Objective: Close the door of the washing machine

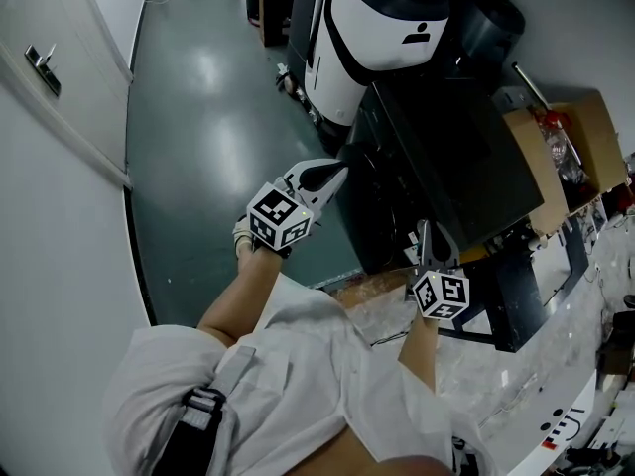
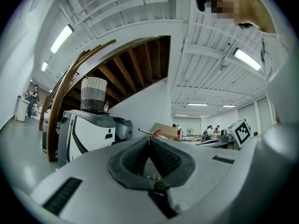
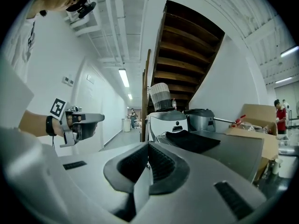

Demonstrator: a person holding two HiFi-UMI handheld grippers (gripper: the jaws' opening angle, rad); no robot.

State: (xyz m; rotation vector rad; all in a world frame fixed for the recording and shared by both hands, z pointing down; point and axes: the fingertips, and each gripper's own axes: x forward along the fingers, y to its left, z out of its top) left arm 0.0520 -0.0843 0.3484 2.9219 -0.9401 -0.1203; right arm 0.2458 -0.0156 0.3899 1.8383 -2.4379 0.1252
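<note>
Shut and empty, left tongs (image 1: 333, 174) at nine o'clock of the dark washing machine (image 1: 451, 152), right tongs (image 1: 429, 234) at six; door unseen.

Floor (image 1: 208, 117): grey-green, glossy, with lamp reflections. Standing on it: white-and-black machine (image 1: 372, 28), close to the curved wooden stair beams (image 2: 53, 125); just beside that, dark flat-topped appliance (image 1: 446, 157). On top of the white-and-black machine: two-tone woven basket (image 3: 160, 96), upright, with a small bottle (image 3: 174, 104) next to it. On the dark top: black cloth (image 3: 191, 141), lying flat. Open cardboard box (image 1: 566, 147) beside the appliance; its support not discernible.
</note>
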